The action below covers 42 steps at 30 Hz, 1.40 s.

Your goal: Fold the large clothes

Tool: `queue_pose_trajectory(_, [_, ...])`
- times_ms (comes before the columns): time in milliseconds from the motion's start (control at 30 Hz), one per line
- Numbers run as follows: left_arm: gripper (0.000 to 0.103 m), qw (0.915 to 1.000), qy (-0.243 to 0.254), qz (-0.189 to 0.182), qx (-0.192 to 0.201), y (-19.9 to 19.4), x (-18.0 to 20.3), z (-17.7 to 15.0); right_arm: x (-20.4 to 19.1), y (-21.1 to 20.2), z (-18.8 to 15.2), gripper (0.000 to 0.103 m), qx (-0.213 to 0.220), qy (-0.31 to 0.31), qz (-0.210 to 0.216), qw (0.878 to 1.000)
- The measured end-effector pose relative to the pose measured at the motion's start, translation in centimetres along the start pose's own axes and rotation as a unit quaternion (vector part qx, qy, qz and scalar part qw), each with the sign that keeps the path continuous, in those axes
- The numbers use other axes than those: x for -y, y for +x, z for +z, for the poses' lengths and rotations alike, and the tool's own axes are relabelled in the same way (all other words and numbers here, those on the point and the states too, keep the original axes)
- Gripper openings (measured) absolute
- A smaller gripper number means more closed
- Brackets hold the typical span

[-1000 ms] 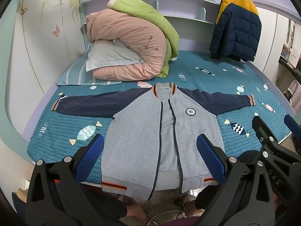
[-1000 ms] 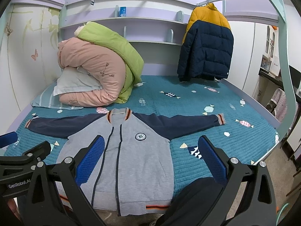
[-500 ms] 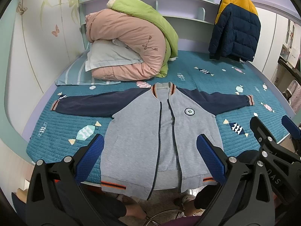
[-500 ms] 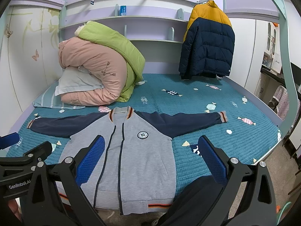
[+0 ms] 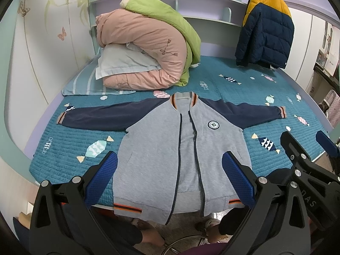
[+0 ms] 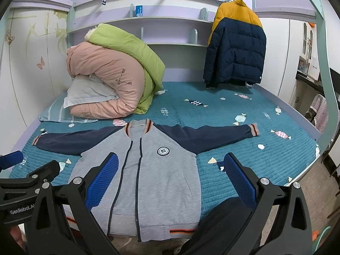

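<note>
Two grippers, the left gripper [image 5: 169, 173] and right gripper [image 6: 171, 174], are held wide open and empty above the hem of a grey-and-navy jacket [image 5: 182, 146], which is spread face-up, sleeves outstretched, on the teal bedspread [image 5: 244, 87]. No fold is yet made; a sleeve cuff [image 5: 281, 112], well beyond the hem, is judged the likely first grasp.

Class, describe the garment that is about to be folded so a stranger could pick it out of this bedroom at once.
Start at the teal quilted bed. Near its front edge lies a zip jacket, spread flat, sleeves out, hem hanging over. Its grey body, navy sleeves and round chest badge distinguish it from the hanging navy-and-yellow puffer coat.
</note>
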State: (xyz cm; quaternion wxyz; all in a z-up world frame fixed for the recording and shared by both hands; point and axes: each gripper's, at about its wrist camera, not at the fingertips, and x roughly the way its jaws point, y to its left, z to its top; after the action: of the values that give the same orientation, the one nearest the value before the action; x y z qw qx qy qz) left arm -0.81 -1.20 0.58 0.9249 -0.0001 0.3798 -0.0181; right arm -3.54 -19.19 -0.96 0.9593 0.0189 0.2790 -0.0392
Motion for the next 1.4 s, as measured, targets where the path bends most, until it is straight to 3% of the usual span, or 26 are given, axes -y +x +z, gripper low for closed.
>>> queue_pose_trajectory(900, [0.098, 0.9995, -0.007, -0.01, -0.028, 2.6, -0.8, -0.1, -0.2, 2.0, -0.2, 0.096, -0.03, 0.002, 0.009, 1.0])
queue_pose_trajectory(1400, [0.098, 0.9954, -0.054, 0.006, -0.079, 7.6, -5.0, -0.3, -3.7, 6.6, -0.7, 0.096, -0.082, -0.029, 0.058, 0.995])
